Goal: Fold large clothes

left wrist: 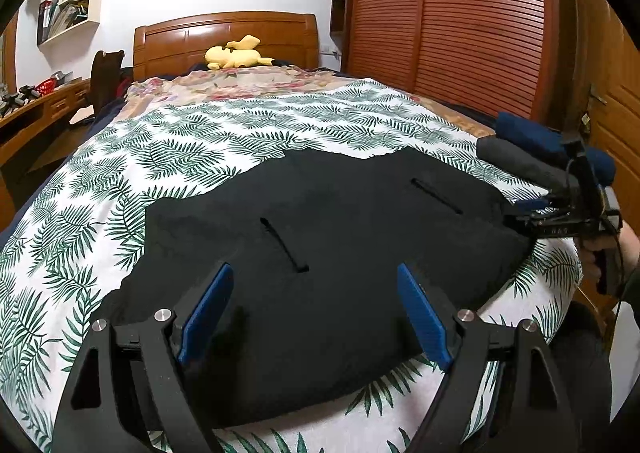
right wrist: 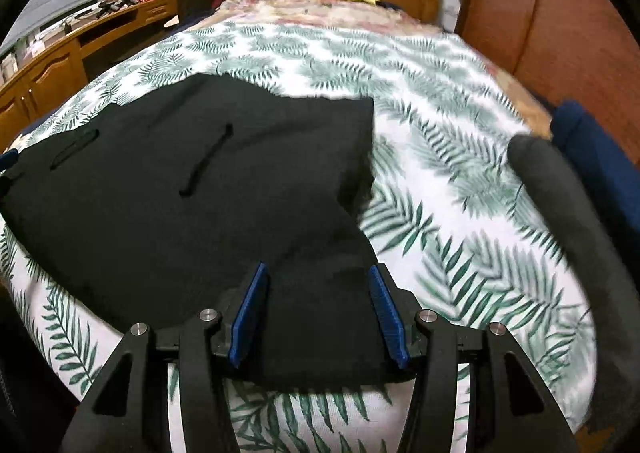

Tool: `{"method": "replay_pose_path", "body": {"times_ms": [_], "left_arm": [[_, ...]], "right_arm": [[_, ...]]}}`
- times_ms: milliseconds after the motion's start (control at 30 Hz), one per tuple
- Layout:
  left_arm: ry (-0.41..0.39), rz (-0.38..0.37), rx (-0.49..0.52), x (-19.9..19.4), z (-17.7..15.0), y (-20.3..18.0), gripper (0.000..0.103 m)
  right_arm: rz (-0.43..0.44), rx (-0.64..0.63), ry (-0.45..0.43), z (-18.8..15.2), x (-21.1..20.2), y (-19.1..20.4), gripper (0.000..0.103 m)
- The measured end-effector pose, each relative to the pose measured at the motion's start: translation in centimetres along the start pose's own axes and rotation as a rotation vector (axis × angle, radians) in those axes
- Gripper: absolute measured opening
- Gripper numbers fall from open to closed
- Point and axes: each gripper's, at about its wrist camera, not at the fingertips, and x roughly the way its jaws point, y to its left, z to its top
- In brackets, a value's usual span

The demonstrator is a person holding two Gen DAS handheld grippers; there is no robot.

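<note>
Here, left gripper [left wrist: 316,313] apart, right gripper [right wrist: 318,313] apart; black garment [left wrist: 320,221] near-hem hidden.

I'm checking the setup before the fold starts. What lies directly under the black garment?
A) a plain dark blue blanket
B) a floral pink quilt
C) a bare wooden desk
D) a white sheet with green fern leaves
D: the black garment lies spread on the white fern-print sheet, whose green leaves show along every visible edge of it in both wrist views.
</note>
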Motion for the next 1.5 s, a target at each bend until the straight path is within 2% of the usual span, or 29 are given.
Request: {"method": "replay_pose_path", "body": {"times_ms": [100, 267, 333, 467, 633, 933, 1133, 1367, 1500], "left_arm": [[-0.001, 0.000, -0.002, 0.0, 0.0, 0.0, 0.084], [0.005, 0.002, 0.002, 0.0, -0.1, 0.1, 0.084], [0.010, 0.005, 0.000, 0.0, -0.4, 0.2, 0.084], [0.034, 0.017, -0.024, 0.2, -1.4, 0.8, 0.084], [0.047, 0.042, -0.046, -0.1, -2.6, 1.4, 0.084], [0.079, 0.076, -0.073, -0.1, -4.3, 1.8, 0.084], [0.072, 0.100, -0.076, -0.9, -4.6, 1.7, 0.084], [0.037, 0.145, -0.143, -3.5, -4.9, 2.8, 0.084], [0.042, 0.199, -0.179, -4.1, -5.0, 4.2, 0.084]], "right_arm": [[0.023, 0.027, 0.001, -0.4, 0.4, -0.4, 0.055], [-0.030, -0.012, -0.010, 0.4, -0.4, 0.3, 0.055], [-0.063, -0.028, -0.044, 0.9, -1.2, 0.7, 0.055], [-0.051, -0.044, -0.123, 1.5, -3.4, 2.2, 0.055], [0.066, -0.073, -0.151, 2.0, -3.9, 4.9, 0.055], [0.246, -0.190, -0.126, 2.6, -0.9, 11.9, 0.055], [0.258, -0.243, -0.054, 2.0, 3.2, 13.2, 0.055], [0.269, -0.242, -0.099, 1.5, 3.8, 12.7, 0.055], [0.272, -0.237, -0.124, 0.8, 3.4, 12.8, 0.055]]}}
